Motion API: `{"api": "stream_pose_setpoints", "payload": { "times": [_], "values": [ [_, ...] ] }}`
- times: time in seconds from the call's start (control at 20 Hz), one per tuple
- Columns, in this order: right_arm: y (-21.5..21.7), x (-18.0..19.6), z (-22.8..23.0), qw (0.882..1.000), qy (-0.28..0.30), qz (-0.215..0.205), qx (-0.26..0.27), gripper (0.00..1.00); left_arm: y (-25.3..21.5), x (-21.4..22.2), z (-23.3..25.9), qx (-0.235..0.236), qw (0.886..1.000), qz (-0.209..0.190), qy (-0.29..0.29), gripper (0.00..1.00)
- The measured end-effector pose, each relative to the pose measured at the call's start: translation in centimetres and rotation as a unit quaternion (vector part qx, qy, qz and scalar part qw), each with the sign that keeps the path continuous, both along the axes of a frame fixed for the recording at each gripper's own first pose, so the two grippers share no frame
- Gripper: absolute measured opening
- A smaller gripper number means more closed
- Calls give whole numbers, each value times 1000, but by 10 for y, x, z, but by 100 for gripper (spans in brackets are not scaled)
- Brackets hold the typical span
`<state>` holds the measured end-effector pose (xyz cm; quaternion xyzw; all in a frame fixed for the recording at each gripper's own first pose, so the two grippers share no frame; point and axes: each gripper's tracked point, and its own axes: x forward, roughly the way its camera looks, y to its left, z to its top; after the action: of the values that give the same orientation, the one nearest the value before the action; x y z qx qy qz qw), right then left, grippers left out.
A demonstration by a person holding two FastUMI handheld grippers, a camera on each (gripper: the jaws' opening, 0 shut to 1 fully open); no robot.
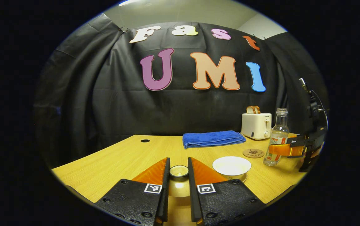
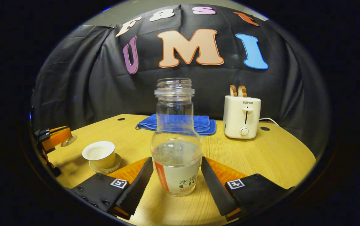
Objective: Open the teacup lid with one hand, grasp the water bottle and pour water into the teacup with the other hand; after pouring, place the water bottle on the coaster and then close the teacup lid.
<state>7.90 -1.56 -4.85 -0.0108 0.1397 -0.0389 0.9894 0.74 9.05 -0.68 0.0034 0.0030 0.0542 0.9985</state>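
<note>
With the lid [image 1: 179, 171] held in the left tongs [image 1: 179, 175], the wide right tongs [image 2: 176, 175] should be closed squarely on the bottle [image 2: 176, 141] between them, low on its body.

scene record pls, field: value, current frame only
left gripper: shut on the teacup lid, held off the cup
right gripper: fingers around the water bottle, contact unclear
water bottle: upright on the table, uncapped, partly filled
teacup: open, on its saucer, nothing poured that I can tell
coaster: bare, beside the bottle
background: blue towel, toaster with bread slices
step: lid off, bottle not yet lifted
</note>
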Motion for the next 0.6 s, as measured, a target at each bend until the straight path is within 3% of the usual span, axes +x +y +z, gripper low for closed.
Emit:
{"api": "stream_pose_setpoints", "payload": {
  "times": [0.05, 0.1, 0.2, 0.3, 0.6],
  "values": [
    [0, 2, -3, 1000, 6, -2, 0, 99, 2, -1, 1, 0, 1000, 3, -4, 26],
    [0, 4, -4, 1000, 10, -3, -1, 93, 5, -1, 0, 0, 1000, 5, 0, 26],
    [-2, 7, -9, 1000, 18, -8, -1, 94, 9, -3, -2, 1, 1000, 10, 1, 26],
    [-3, 9, -6, 1000, 17, -12, -4, 81, 11, -4, -1, 0, 1000, 10, -1, 26],
    [-1, 3, 1, 999, -1, -25, -42, 81, 15, -2, -3, -1, 1000, 11, -2, 26]
  ]
}}
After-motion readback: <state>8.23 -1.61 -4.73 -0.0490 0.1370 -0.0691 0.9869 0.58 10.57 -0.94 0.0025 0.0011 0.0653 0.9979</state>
